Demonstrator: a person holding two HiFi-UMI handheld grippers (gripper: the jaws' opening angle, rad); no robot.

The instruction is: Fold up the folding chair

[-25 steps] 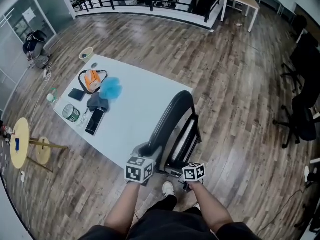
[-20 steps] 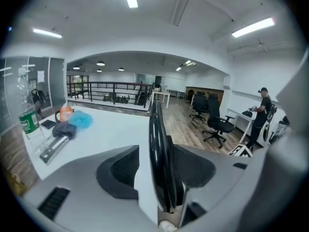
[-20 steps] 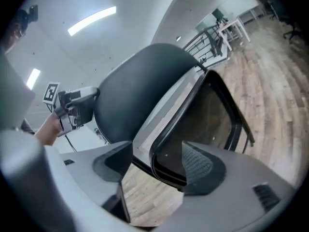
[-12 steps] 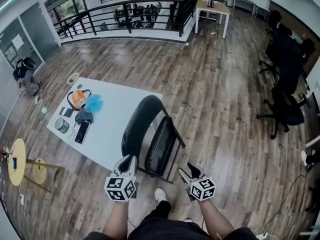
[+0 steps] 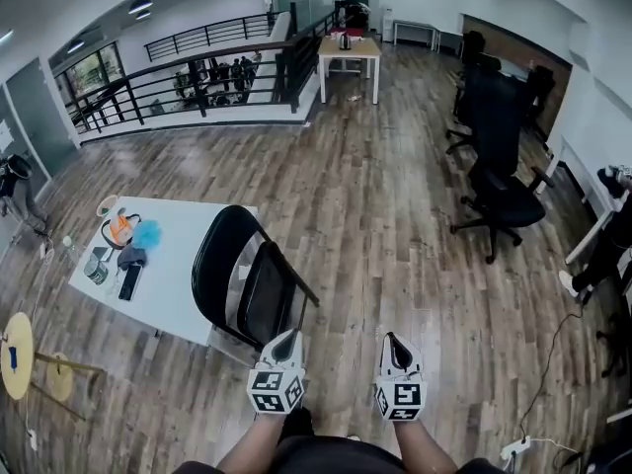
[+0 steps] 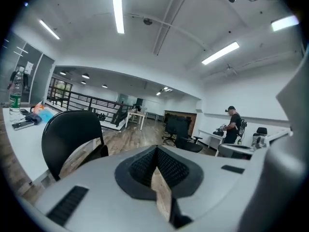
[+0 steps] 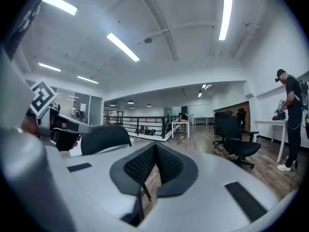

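Folding chair [image 5: 247, 282], black, is shown standing on the wooden floor [image 5: 395, 235] against the near edge of the white bench [image 5: 173, 265], with its curved backrest uppermost and its seat panel tipped steeply up beside the back. It is judged to be folded or very nearly so; whether the frame is fully collapsed, or leans on the bench, cannot be settled from these views. The chair is expected to handle as a stiff tubular frame of moderate weight, rigid along each member but free to swing at its hinges, so that an unsupported half may drop or pinch. The smooth tube and the moulded panels are likely to be slippery under narrow pads. Hold is best taken on the top rim of the backrest, where the edge is thin enough to be spanned, with the front edge of the seat as the second point. A narrow folded stance is judged easy to tip. The left claw [image 5: 287, 341] and the right claw [image 5: 395, 344] are seen in the foreground, near the chair but apart from it. The jaws of each have just been closing and now meet pad to pad, with nothing between them, as each gripper view confirms. Small items [image 5: 120, 250] lie at the far end of the bench, and office chairs [image 5: 499, 181] stand well apart to the right.
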